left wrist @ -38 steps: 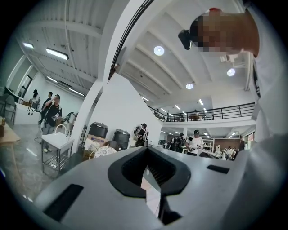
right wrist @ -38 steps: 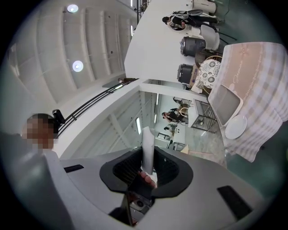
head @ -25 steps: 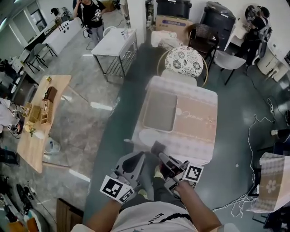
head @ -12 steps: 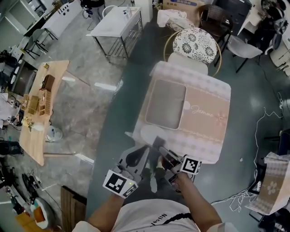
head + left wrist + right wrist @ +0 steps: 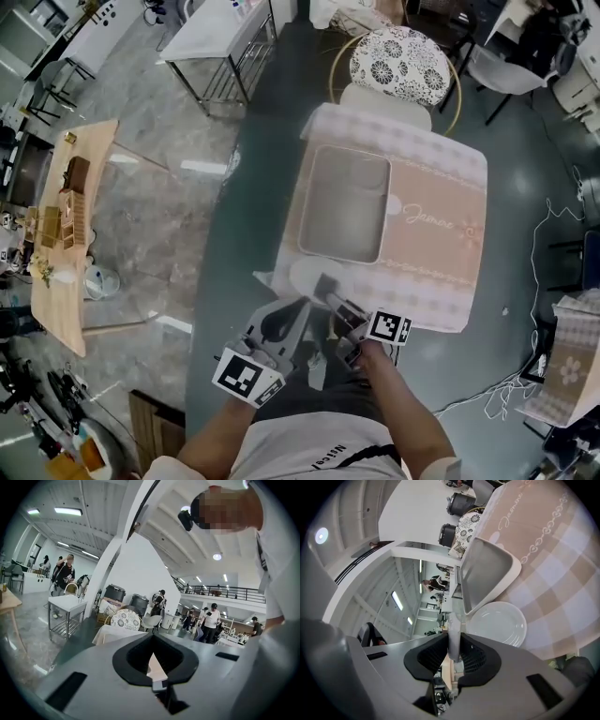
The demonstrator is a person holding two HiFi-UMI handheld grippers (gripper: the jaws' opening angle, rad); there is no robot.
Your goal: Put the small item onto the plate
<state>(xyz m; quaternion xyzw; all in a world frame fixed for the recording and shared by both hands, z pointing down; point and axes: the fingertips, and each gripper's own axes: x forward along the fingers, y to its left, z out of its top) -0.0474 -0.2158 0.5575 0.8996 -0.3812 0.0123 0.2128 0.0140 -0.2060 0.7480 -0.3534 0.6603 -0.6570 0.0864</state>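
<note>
Closing in: the table [image 5: 441, 234] has slid nearer under me and the right gripper [image 5: 330, 296] has crept up to the white plate [image 5: 300, 274] at the near corner. Its jaws are clamped on the small item [image 5: 453, 637], a thin pale piece held edge-on at the plate's near rim. The left gripper [image 5: 279, 326] is pinched together, empty (just riding along). My worry is letting go too early: the piece could drop past the table edge, or skid off the plate toward the grey tray [image 5: 347, 202].

Grey left gripper [image 5: 298, 312] and right gripper [image 5: 324, 287] bear black-and-white marker cubes [image 5: 246, 377]; the T-shirt [image 5: 319, 457] is white, dark-lettered.
</note>
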